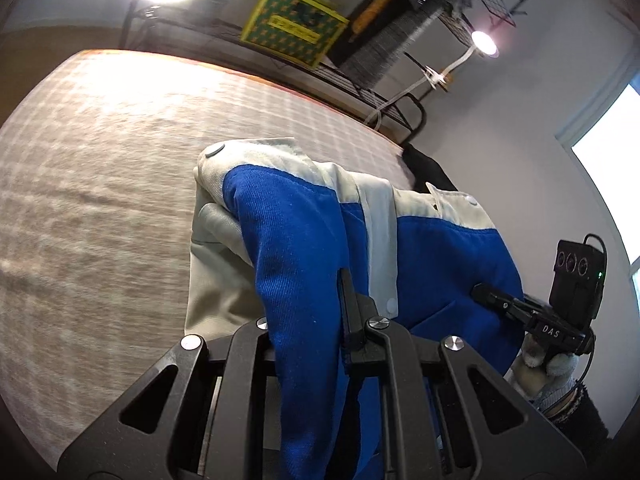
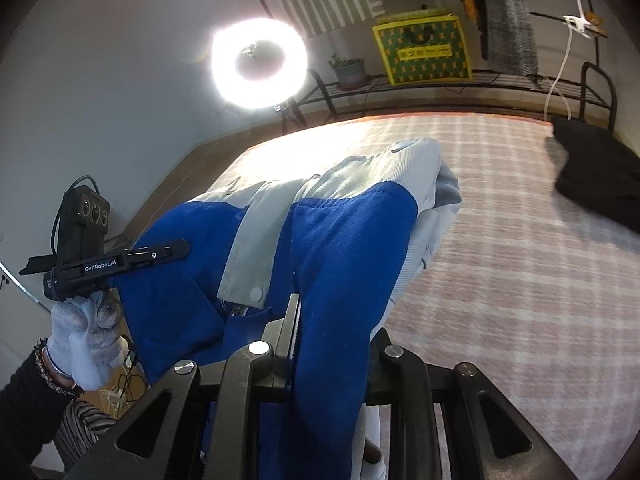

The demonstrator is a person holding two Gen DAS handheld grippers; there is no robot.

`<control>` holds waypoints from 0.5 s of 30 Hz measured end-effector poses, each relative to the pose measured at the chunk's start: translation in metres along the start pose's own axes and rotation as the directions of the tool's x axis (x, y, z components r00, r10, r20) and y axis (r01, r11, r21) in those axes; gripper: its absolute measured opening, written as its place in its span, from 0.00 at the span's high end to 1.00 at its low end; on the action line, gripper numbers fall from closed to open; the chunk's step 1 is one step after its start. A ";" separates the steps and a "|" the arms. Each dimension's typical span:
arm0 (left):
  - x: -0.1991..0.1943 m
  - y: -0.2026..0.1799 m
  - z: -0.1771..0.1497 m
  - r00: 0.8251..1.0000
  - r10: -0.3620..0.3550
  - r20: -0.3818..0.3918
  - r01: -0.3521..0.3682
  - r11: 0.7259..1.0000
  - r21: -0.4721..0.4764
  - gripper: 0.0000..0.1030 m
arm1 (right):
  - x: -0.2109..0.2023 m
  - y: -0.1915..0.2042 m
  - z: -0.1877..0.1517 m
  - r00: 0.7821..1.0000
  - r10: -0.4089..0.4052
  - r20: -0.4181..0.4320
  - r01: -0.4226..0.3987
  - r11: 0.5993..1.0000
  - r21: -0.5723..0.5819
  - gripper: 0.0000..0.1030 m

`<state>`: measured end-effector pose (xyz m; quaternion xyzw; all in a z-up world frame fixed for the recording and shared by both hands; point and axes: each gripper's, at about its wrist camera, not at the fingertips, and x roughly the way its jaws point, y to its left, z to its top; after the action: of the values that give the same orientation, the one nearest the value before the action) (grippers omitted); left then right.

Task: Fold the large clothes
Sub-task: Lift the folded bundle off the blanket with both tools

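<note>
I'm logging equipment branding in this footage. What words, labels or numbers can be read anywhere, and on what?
"GenRobot.AI": on the side of the left claw, seen from the right wrist.
"DAS": on the body of the right claw, seen from the left wrist.
Yellow strip of print on the green-and-yellow box on the rack: too small and blurred to read.
Blue-and-white jacket: no readable text.

Jacket (image 1: 304, 232) above bed (image 1: 100, 200) — garment (image 2: 600, 176) behind.

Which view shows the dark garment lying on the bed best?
The right wrist view: the dark garment lies fully visible on the checked bedcover at upper right. The left wrist view shows only a sliver behind the lifted blue-and-white jacket.
</note>
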<state>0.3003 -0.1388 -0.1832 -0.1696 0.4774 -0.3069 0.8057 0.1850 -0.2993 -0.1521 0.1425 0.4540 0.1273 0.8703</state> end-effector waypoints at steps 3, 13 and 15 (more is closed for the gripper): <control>0.011 -0.022 0.003 1.000 -0.013 -0.015 0.014 0.999 0.032 0.89 | -0.014 -0.015 -0.004 1.000 -0.020 0.005 0.020 1.000 0.009 0.80; 0.075 -0.116 0.035 0.992 -0.106 -0.062 0.113 0.987 0.114 0.89 | -0.081 -0.091 -0.006 0.993 -0.110 0.035 0.108 0.992 0.061 0.80; 0.093 -0.133 0.041 0.990 -0.126 -0.069 0.134 0.983 0.125 0.89 | -0.095 -0.109 -0.002 0.990 -0.134 0.043 0.131 0.989 0.070 0.80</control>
<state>0.3249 -0.3009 -0.1495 -0.1385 0.4688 -0.3942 0.7783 0.1407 -0.4335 -0.1210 0.1442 0.4455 0.0503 0.8822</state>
